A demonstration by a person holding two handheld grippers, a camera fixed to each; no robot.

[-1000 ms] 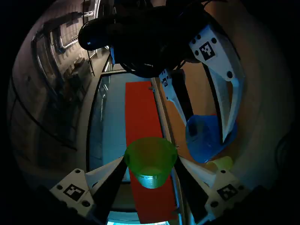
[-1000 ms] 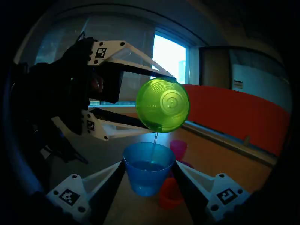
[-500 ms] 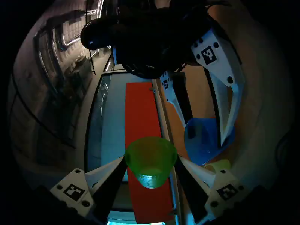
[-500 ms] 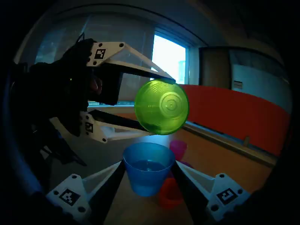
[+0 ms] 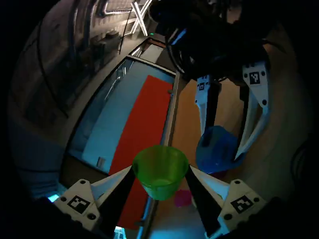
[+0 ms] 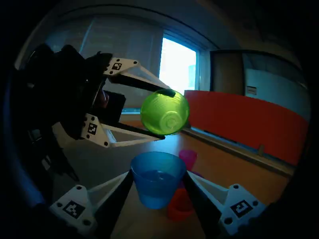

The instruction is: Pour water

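Orange-red panel (image 6: 255, 119) is running along the far side of the wooden table (image 6: 223, 167). Left gripper (image 6: 165, 114) is reaching in from the left of the right gripper view. Its fingers are pressing narrow on the green cup (image 6: 164, 112), one on each side. Right gripper (image 6: 158, 175) is gripping the blue cup (image 6: 157, 187) between both fingers. Blue cup is standing upright, partly filled with water. Green cup is hanging above and just beyond it, tipped so its base is facing the right gripper's camera. Magenta cup (image 6: 188, 158) is sitting on the table just behind the blue cup. Red cup (image 6: 179, 204) is standing close beside the blue cup, partly hidden by a finger of the right gripper.
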